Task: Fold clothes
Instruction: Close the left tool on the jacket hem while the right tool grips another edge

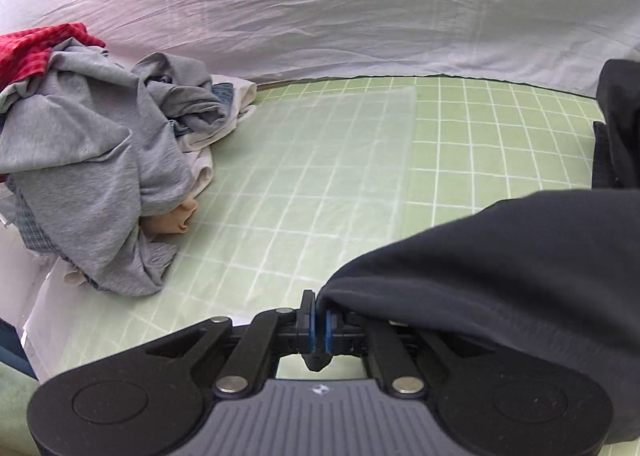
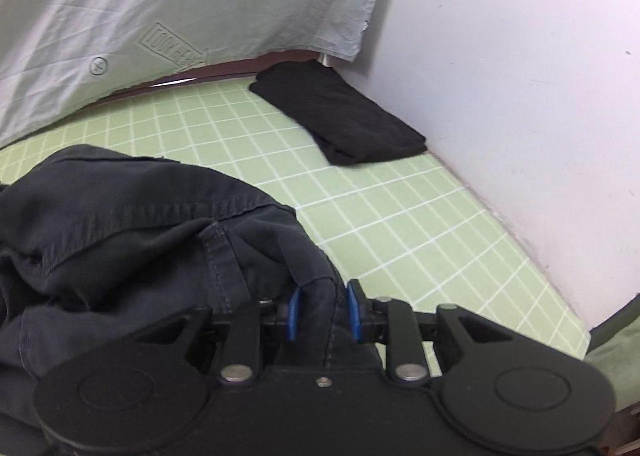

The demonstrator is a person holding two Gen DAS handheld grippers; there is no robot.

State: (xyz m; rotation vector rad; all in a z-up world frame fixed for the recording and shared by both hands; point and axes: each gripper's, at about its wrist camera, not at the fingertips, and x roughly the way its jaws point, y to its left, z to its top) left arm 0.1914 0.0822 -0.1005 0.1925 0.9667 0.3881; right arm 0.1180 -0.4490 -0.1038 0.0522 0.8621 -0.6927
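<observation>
Left gripper (image 1: 320, 326) clenched on edge of dark garment (image 1: 500, 268); right gripper (image 2: 324, 312) grasping same garment's bunched fabric, over green grid mat (image 1: 280, 184). Beyond garment: unfolded clothes pile (image 1: 96, 160), folded black cloth (image 2: 344, 124), carrot-print sheet (image 1: 320, 16).

Over on the left of the surface (image 1: 360, 160) sits the heap of unfolded clothes (image 1: 100, 160), with a clear plastic sheet (image 1: 320, 176) lying flat just to its right. The garment (image 1: 500, 256) drapes across the near right, its edge caught in the left gripper (image 1: 319, 322), while the right gripper (image 2: 322, 310) has another part of it between its jaws. Far right corner, against the wall (image 2: 520, 56), lies a folded garment (image 2: 340, 120). A hanging sheet (image 1: 320, 24) runs behind it all.
</observation>
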